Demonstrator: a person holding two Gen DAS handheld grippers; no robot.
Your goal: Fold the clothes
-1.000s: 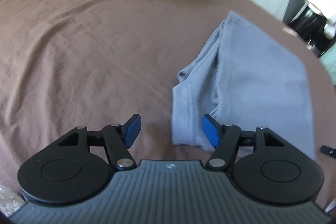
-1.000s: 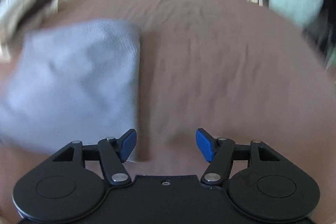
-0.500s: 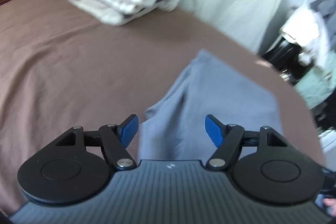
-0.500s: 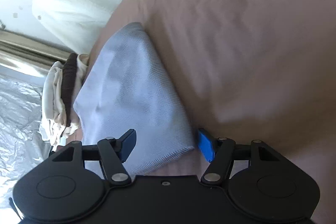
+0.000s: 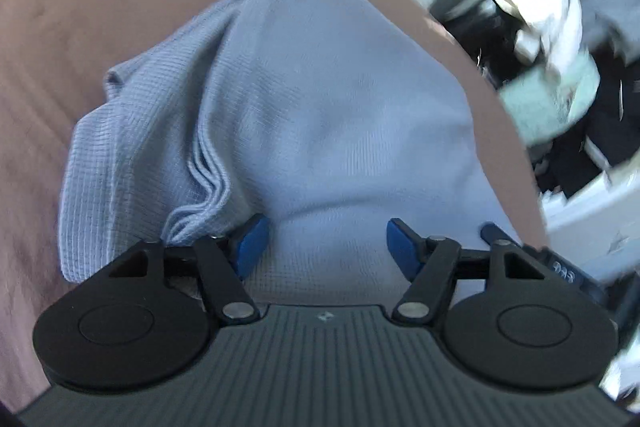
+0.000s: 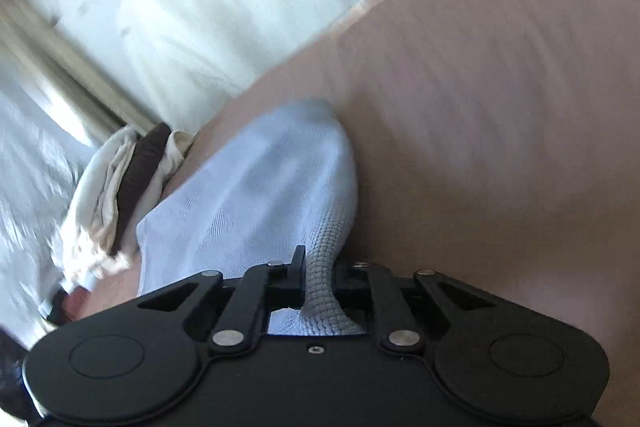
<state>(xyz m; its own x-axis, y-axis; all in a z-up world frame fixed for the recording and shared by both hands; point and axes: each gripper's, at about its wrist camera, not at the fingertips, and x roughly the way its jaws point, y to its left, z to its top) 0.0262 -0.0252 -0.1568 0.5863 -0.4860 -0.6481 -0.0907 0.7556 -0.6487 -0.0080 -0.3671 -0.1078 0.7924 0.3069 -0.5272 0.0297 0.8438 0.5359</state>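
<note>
A light blue waffle-knit garment (image 5: pixel 320 107) lies folded on the brown bedsheet (image 5: pixel 80 7), its layered edges bunched at the left. My left gripper (image 5: pixel 326 245) hovers low over its near end, jaws wide and closing. Cloth lies between the blue pads (image 5: pixel 252 243), which do not pinch it. In the right wrist view the same garment (image 6: pixel 260 187) runs up from my right gripper (image 6: pixel 320 279). Its jaws are closing and are clamped on the garment's near edge, which bunches between the fingers.
A stack of folded cream and dark clothes (image 6: pixel 120 187) sits on the bed beyond the garment. White bedding (image 6: pixel 200 7) lies behind it. Blurred dark and white clutter (image 5: pixel 560 67) lies past the bed's right edge. Bare brown sheet (image 6: pixel 500 107) stretches to the right.
The right gripper has shut on the garment's near edge. The left gripper moved forward and down over the garment, and the folded stack has dropped out of its view.
</note>
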